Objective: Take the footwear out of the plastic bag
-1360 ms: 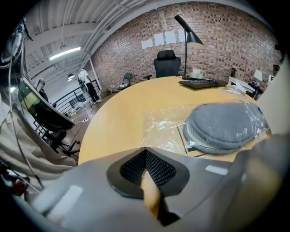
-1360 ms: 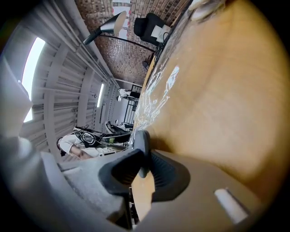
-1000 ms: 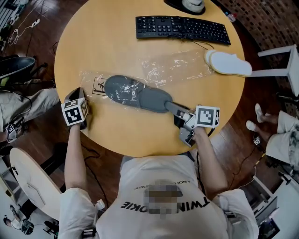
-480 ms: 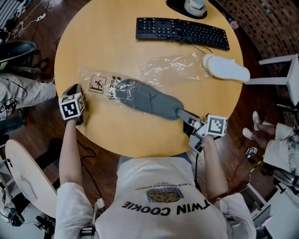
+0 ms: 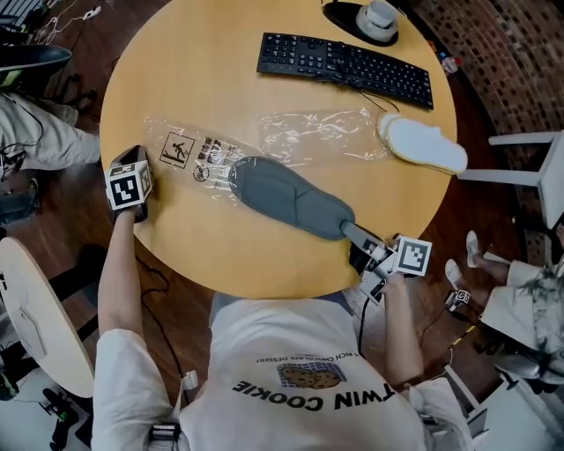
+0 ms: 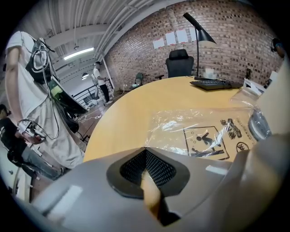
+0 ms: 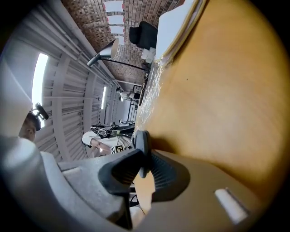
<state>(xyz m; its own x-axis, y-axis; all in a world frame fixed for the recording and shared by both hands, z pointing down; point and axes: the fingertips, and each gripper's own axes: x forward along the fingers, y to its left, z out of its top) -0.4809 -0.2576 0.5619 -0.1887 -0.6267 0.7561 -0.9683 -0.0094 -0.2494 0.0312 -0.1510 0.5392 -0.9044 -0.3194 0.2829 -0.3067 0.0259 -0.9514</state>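
Observation:
A grey slipper [image 5: 291, 198] lies slantwise on the round wooden table [image 5: 220, 53], with only its toe at the mouth of a clear plastic bag [image 5: 189, 151]. My right gripper [image 5: 351, 231] is at the near right edge, shut on the slipper's heel. In the right gripper view the grey rim [image 7: 141, 149] is pinched between the pads of that gripper [image 7: 142, 156]. My left gripper [image 5: 145, 158] sits at the bag's left end, shut on the film. In the left gripper view the printed bag [image 6: 204, 136] stretches away from the left gripper [image 6: 145, 156].
A white slipper [image 5: 423, 144] lies at the right on the end of a second, empty clear bag [image 5: 322, 136]. A black keyboard [image 5: 345, 68] and a lamp base [image 5: 374, 19] sit at the far edge. A white chair [image 5: 520, 167] stands beside the table.
My right gripper has drawn the grey slipper right and toward the near edge, sliding most of it out of the bag. The left gripper has stayed at the bag's left end.

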